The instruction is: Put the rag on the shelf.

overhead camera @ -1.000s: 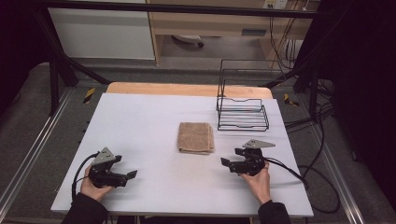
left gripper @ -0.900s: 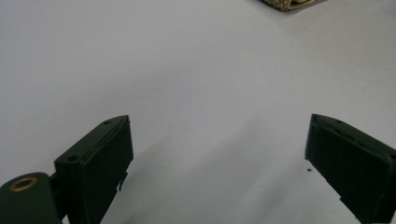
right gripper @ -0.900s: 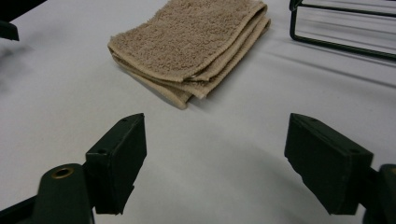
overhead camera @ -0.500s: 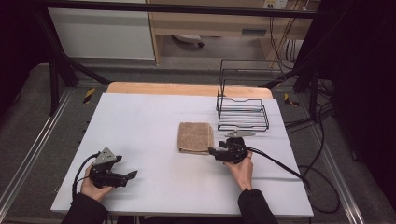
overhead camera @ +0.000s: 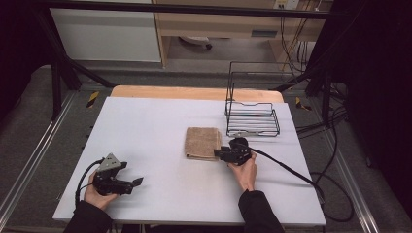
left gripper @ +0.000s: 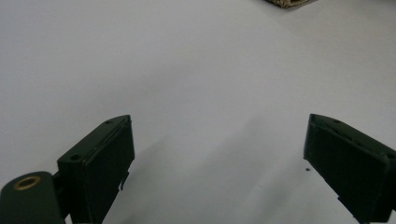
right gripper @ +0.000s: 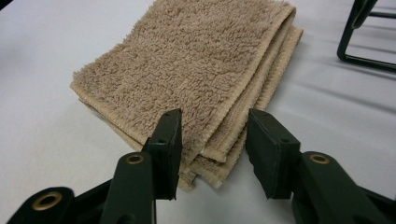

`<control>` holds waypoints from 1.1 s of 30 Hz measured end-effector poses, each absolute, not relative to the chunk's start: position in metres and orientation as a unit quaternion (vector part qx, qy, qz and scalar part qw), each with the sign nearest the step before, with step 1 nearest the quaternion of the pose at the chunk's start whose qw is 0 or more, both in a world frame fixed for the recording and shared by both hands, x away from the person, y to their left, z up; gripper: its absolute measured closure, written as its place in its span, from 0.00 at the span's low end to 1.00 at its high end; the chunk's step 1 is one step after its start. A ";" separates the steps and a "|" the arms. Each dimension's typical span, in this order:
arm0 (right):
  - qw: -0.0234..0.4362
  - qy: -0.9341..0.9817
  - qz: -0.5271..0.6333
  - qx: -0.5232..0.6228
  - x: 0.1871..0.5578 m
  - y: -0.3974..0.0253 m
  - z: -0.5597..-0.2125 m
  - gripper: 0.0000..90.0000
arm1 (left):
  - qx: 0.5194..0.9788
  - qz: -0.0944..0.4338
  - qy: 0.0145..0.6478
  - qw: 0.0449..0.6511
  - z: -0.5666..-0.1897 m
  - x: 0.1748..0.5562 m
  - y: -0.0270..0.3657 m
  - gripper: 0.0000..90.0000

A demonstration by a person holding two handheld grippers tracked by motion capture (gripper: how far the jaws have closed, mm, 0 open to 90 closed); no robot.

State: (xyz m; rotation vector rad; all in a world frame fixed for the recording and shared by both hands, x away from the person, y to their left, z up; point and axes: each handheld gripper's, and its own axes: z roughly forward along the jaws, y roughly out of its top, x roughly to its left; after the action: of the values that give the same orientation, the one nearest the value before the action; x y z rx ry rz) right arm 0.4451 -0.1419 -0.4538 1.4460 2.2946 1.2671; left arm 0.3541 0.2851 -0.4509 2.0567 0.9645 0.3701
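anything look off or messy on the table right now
Nothing stands out. The folded towel lies flat and tidy beside the upright wire rack. The right gripper is open around the towel's corner; the left gripper is open over bare table.

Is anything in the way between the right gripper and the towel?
No. The right gripper is already at the towel, open, with a corner of it between the jaws. Nothing visible lies between them.
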 end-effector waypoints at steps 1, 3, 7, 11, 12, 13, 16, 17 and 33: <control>0.074 0.764 0.423 0.482 0.445 -0.142 -0.454 0.69 | 0.816 0.147 0.383 0.408 -0.451 0.354 0.285 0.10; 0.072 0.764 0.425 0.480 0.444 -0.141 -0.454 0.74 | 0.816 0.147 0.383 0.408 -0.451 0.354 0.285 0.10; 0.068 0.763 0.431 0.478 0.443 -0.141 -0.454 0.80 | 0.817 0.146 0.382 0.407 -0.451 0.354 0.284 0.10; 0.064 0.760 0.439 0.475 0.441 -0.139 -0.453 0.90 | 0.817 0.146 0.381 0.406 -0.451 0.355 0.284 0.10; 0.062 0.758 0.444 0.473 0.441 -0.139 -0.453 0.94 | 0.818 0.146 0.381 0.406 -0.451 0.355 0.284 0.10; 0.059 0.756 0.449 0.473 0.440 -0.139 -0.452 0.95 | 0.818 0.146 0.381 0.406 -0.451 0.355 0.284 0.10; 0.042 0.749 0.463 0.471 0.439 -0.138 -0.450 0.96 | 0.818 0.146 0.381 0.406 -0.451 0.355 0.284 0.10; 0.042 0.749 0.463 0.471 0.439 -0.138 -0.450 0.96 | 0.818 0.145 0.381 0.406 -0.451 0.355 0.284 0.10; 0.084 0.769 0.418 0.476 0.435 -0.125 -0.456 0.72 | 0.819 0.146 0.380 0.405 -0.451 0.354 0.284 0.10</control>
State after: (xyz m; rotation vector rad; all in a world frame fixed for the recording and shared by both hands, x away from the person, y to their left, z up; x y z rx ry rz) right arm 0.4352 -0.1249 -0.4561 1.4206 2.2954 1.2477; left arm 0.3544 0.2835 -0.4513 2.0660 0.9595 0.3691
